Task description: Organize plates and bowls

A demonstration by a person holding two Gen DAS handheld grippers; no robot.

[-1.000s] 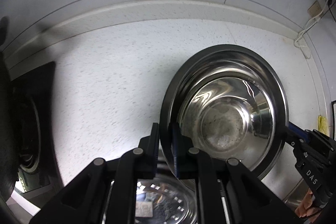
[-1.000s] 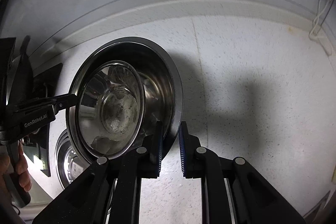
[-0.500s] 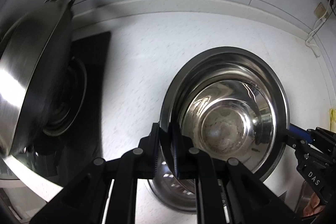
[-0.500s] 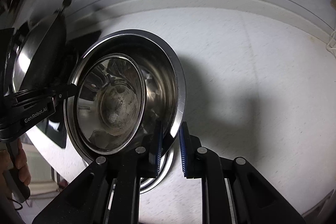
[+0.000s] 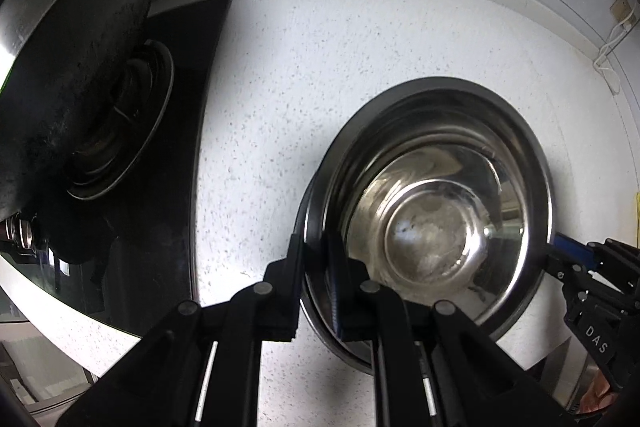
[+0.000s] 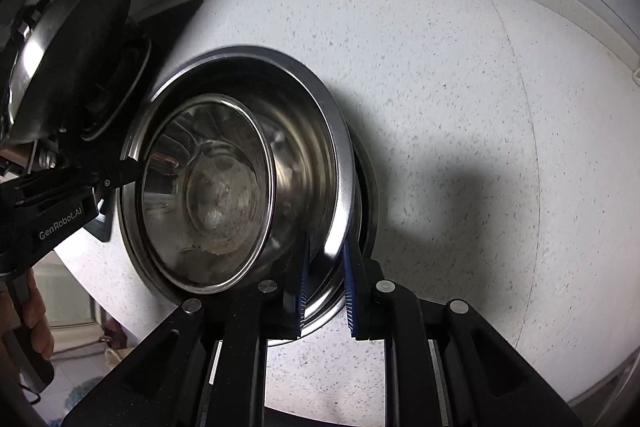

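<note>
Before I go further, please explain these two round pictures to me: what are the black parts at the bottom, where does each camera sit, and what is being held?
No robot arm is here: a person holds a two-finger tool in each hand, with a fisheye camera on each looking along its fingers. The black parts are those fingers. In the left view, the left gripper pinches one side of the rim of a steel bowl, which has a smaller bowl nested inside. In the right view, the right gripper pinches the opposite side. Each camera also sees the other tool across the bowl. Below is a speckled white counter; on the left, a black stove with a wok.
</note>
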